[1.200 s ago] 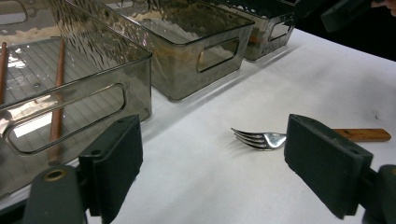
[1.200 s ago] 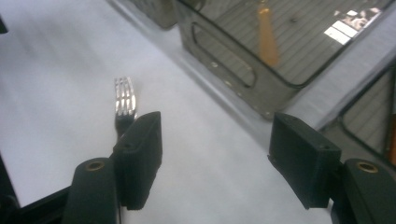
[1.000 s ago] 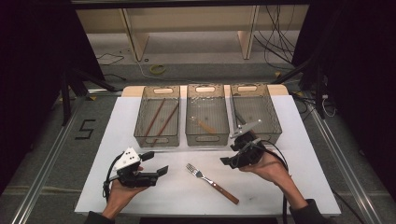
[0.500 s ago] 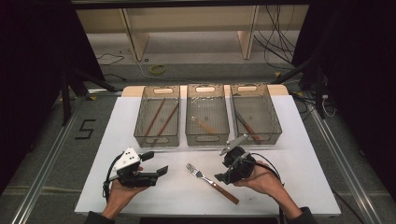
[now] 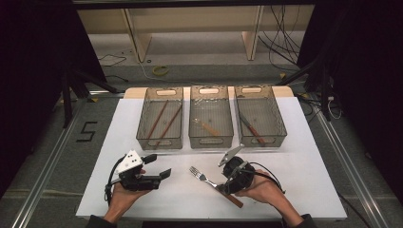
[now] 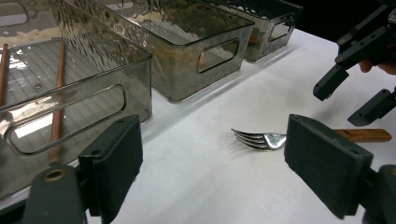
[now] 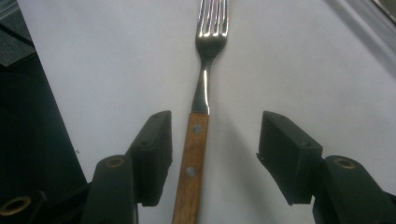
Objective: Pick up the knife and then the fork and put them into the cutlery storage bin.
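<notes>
The right hand-held gripper [image 7: 212, 154] straddles the fork [image 7: 201, 116] lying flat on the desk [image 7: 303, 60]; its jaws, just closing, are not yet touching the wooden handle. The handle sits nearer one pad, so closing may skid it sideways. The left hand-held gripper [image 6: 219, 172] hovers open.

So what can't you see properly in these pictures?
- Fork: in the right gripper view the picture's bottom edge cuts off the handle's end; in the high view the right gripper covers the handle's middle.
- Middle bin: in the high view the thing lying inside is too small to name.
- Left bin: in the left gripper view the picture's left edge cuts it off.
- Person: the high view's bottom edge cuts off both forearms.
</notes>
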Motion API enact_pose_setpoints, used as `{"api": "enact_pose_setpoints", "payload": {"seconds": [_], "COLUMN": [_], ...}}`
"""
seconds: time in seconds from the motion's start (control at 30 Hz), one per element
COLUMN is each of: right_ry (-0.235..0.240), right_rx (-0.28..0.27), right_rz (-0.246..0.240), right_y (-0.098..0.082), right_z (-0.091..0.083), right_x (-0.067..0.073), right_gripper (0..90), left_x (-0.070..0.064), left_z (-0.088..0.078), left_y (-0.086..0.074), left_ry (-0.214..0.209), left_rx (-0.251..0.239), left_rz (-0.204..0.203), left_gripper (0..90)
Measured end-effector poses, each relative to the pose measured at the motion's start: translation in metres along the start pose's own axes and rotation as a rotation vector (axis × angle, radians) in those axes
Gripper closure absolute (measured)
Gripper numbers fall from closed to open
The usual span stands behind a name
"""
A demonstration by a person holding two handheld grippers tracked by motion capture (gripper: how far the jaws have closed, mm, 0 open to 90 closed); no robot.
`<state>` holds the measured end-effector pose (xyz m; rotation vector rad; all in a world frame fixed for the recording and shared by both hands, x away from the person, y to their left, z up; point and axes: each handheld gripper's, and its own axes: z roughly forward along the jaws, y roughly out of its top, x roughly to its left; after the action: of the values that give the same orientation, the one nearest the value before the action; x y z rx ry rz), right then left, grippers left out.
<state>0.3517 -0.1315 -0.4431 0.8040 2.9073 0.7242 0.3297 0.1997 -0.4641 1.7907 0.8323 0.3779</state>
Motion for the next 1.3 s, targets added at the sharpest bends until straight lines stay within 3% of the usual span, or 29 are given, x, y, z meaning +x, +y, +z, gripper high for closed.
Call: {"api": "enact_pose_setpoints", "payload": {"seconds": [0.5,1.3], "right_ry": [0.001,-0.059], "right_rx": [0.051,0.114], "right_rz": [-0.036,-0.113], "right_y": [-0.001,0.001], "right_z": [0.012,0.027], "right_x": [0.006,0.015], "right_gripper": [54.2,73.1], "left_x": [0.000,0.000], "left_z": [0.000,0.000], "left_y": [0.000,0.000], "left_ry": [0.000,-0.002], "left_rx": [0.000,0.003], "left_rz": [0.001,0.005], "left_gripper": [18.8,18.8]}}
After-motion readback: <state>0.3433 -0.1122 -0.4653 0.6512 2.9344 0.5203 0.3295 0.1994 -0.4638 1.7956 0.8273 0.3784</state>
